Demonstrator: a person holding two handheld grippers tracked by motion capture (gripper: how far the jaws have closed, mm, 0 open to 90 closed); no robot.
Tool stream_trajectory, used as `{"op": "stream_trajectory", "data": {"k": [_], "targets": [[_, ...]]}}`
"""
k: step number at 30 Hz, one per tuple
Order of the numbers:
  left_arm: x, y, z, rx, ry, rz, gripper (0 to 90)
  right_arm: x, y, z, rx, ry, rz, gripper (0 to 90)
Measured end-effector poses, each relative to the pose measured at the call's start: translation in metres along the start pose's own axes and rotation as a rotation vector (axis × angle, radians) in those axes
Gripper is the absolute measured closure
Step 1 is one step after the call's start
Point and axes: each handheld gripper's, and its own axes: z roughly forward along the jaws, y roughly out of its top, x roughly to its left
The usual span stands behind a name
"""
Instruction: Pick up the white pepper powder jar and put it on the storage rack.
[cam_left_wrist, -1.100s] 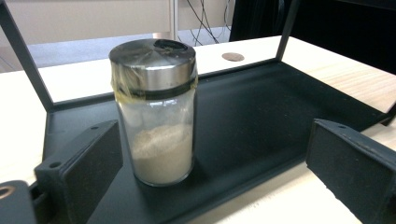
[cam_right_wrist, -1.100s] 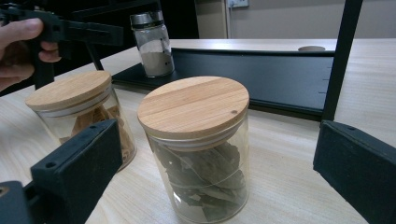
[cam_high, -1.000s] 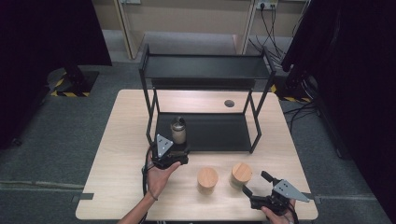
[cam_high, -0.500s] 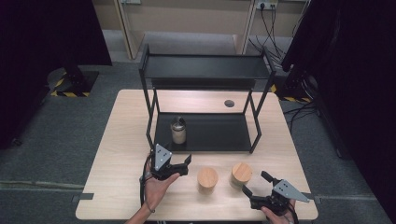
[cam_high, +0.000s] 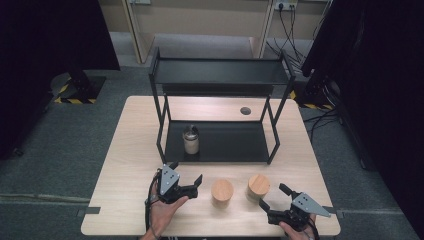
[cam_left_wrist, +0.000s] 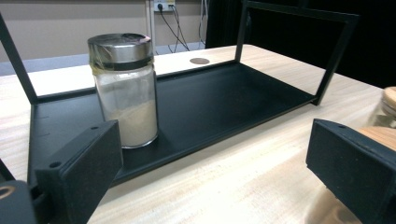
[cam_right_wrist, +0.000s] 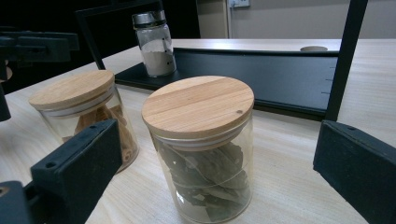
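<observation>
The left gripper (cam_high: 186, 183) has its jaws spread wide with nothing between them. They point toward the desk's right edge, at the jar with the wooden lid (cam_high: 222, 193) just beside them, without touching it. The person's left hand (cam_high: 163, 206) cups this gripper from below, palm up, the forearm rising from the desk's (cam_high: 130, 150) near edge. In the left gripper view the jaws frame the metal-capped jar (cam_left_wrist: 125, 88), which stands upright at the left end of the black rack's lower shelf (cam_left_wrist: 224, 100), near its front edge, holding pale powder.

The right gripper (cam_high: 274, 199) also holds its jaws spread and empty, resting low near the desk's near right corner and pointing back toward the rack. Between its jaws, in the right gripper view, stands the jar of dried leaves (cam_right_wrist: 204, 149), upright on the desk in front of the rack, apart from both jaws. The other wooden-lidded jar sits just beside it.
</observation>
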Motion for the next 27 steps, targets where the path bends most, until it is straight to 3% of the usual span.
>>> {"op": "stream_trajectory", "data": {"k": [15, 27], "targets": [[-0.01, -0.01, -0.014, 0.003, -0.017, 0.015, 3.0, 0.0, 0.0, -0.001, -0.004, 0.001, -0.004, 1.5], [-0.014, -0.023, -0.031, -0.001, 0.008, 0.023, 3.0, 0.001, 0.0, -0.001, -0.004, 0.005, -0.009, 1.5]]}}
